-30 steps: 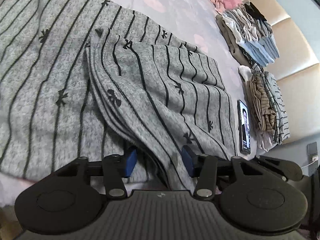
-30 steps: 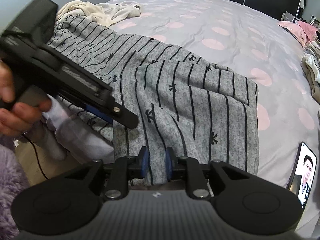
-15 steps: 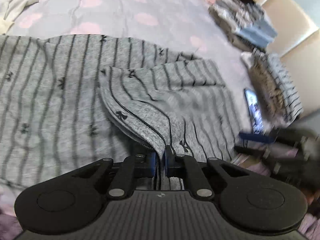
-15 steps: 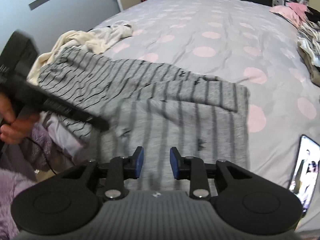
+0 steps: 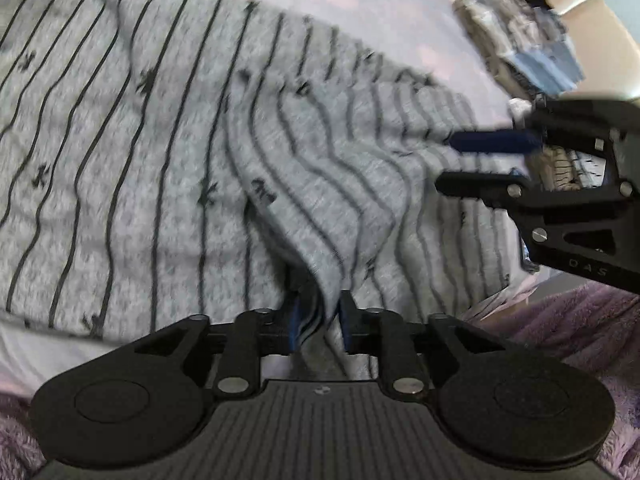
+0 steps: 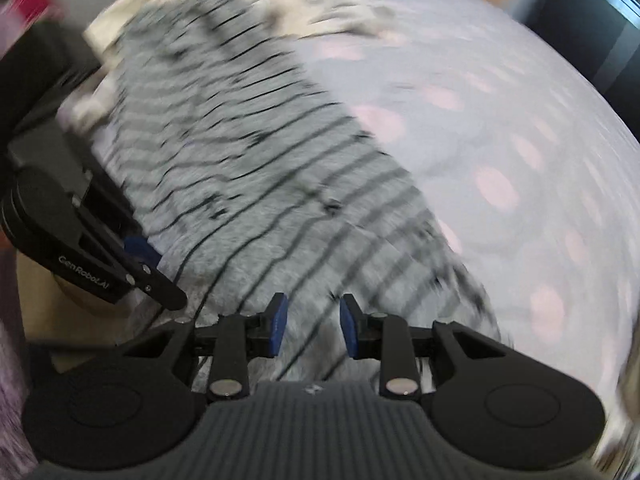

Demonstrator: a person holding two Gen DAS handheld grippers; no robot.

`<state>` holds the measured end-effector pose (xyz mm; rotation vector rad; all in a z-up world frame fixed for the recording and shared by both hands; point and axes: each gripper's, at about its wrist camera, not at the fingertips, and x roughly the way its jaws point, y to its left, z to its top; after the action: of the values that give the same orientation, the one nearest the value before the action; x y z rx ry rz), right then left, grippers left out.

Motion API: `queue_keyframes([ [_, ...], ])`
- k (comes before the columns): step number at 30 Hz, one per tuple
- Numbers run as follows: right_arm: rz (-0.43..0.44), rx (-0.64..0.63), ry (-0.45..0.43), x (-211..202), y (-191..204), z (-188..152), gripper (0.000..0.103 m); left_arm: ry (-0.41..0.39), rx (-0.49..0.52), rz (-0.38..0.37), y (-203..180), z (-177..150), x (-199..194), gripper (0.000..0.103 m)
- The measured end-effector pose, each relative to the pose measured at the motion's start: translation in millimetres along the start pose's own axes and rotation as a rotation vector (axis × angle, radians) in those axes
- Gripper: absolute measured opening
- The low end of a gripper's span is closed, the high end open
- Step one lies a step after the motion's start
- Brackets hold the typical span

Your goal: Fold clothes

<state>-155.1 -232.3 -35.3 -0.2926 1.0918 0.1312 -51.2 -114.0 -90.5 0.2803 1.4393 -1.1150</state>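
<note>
Left gripper [image 5: 318,320] fingers pinch a fold of the striped garment [image 5: 160,152] on the bed [image 6: 500,120] — right gripper [image 6: 312,324] fingers gape, empty.

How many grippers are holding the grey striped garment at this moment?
1. The left gripper pinches a fold of the grey striped garment at its near edge. The right gripper hangs open above the cloth, holding nothing.

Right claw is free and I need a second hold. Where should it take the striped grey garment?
Take the striped grey garment at its near hem, right of the left claw, which already pinches that edge. The right claw is open over that hem; push straight forward, since only the edge offers a thin layer to pinch.
</note>
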Motion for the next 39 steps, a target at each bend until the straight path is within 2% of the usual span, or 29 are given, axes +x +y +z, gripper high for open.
queue_keyframes([
  [4,0.032,-0.272,0.061,22,8,32,0.035,0.012,-0.03,-0.009,6,4,2,0.02],
  [6,0.058,-0.401,0.077,31,12,43,0.045,0.015,-0.027,-0.014,7,4,5,0.02],
  [8,0.091,-0.516,0.088,39,14,55,0.049,0.019,-0.03,-0.028,9,4,9,0.02],
  [15,0.221,-0.732,0.149,75,8,102,0.05,0.015,-0.072,-0.091,22,6,15,0.02],
  [19,0.268,-0.762,0.209,101,7,117,0.05,0.017,-0.094,-0.115,28,6,16,0.02],
  [27,0.403,-0.696,0.283,138,3,126,0.047,0.014,-0.143,-0.156,41,4,18,0.02],
  [28,0.411,-0.683,0.285,137,2,125,0.046,0.014,-0.144,-0.157,42,4,18,0.02],
  [29,0.418,-0.673,0.285,136,1,124,0.04,0.015,-0.145,-0.157,43,4,19,0.02],
  [33,0.385,-0.75,0.216,117,13,107,0.016,0.011,-0.139,-0.141,39,4,19,0.02],
  [37,0.34,-0.682,0.169,91,4,102,0.014,-0.004,-0.097,-0.123,18,3,27,0.02],
  [39,0.314,-0.63,0.139,74,-5,102,0.014,-0.016,-0.073,-0.114,13,0,26,0.025],
])
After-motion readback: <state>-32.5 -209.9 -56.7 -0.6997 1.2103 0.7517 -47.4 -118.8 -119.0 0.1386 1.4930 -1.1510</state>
